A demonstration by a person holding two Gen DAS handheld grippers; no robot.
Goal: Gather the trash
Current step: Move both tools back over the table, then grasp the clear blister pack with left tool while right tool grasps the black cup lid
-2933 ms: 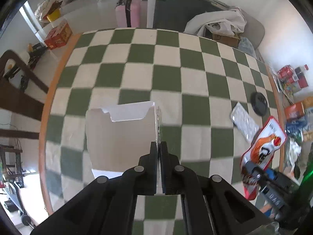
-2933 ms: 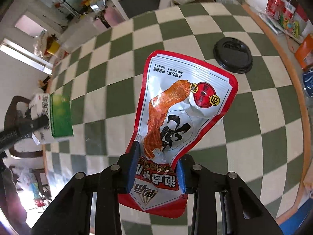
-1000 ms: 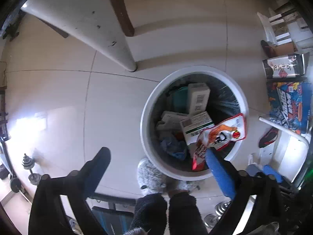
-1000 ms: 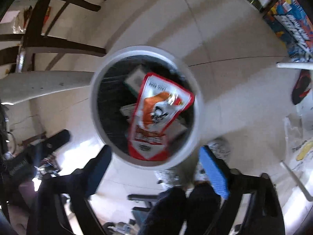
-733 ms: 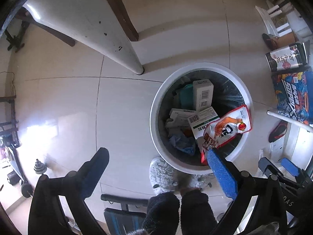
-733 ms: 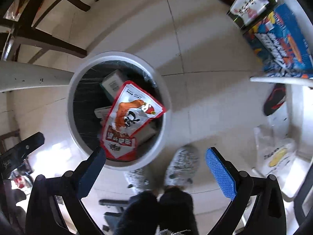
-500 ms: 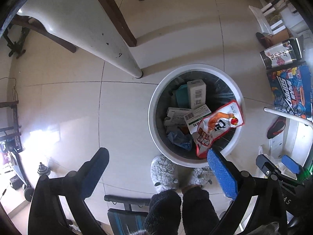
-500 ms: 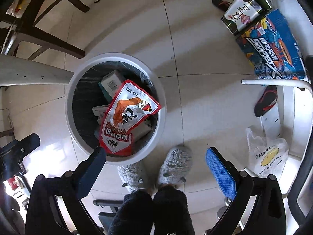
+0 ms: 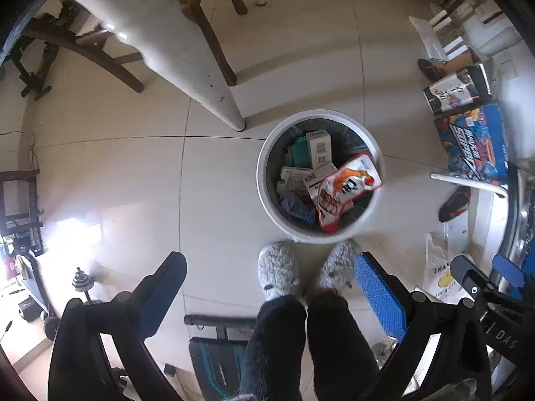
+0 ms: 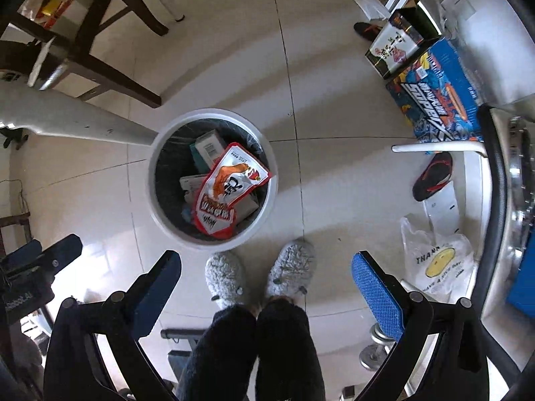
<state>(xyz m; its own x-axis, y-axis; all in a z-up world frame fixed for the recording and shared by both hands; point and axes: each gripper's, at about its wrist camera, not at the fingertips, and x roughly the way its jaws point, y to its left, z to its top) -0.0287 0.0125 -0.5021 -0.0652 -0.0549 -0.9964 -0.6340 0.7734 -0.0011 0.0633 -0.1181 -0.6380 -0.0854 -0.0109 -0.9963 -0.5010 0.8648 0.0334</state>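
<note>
A round white trash bin (image 9: 264,180) (image 10: 153,197) stands on the tiled floor below both grippers. A red and white snack bag (image 9: 344,190) (image 10: 230,187) lies on top of several boxes (image 9: 319,148) inside it. My left gripper (image 9: 271,287) is wide open and empty, high above the floor. My right gripper (image 10: 267,284) is also wide open and empty, to the right of the bin. The right gripper's tip also shows at the left wrist view's right edge (image 9: 481,284).
A white table leg (image 9: 200,80) slants down beside the bin, with dark chair legs (image 10: 110,73) behind. The person's grey slippers (image 9: 277,272) stand in front of the bin. Boxes (image 10: 434,93), a shoe (image 10: 431,175) and a plastic bag (image 10: 438,267) lie to the right. Dumbbell weights (image 9: 80,284) lie at the left.
Both grippers left the table and opened over the bin; the white box and the snack bag dropped in. In the last second both grippers rose, so the bin looks smaller.
</note>
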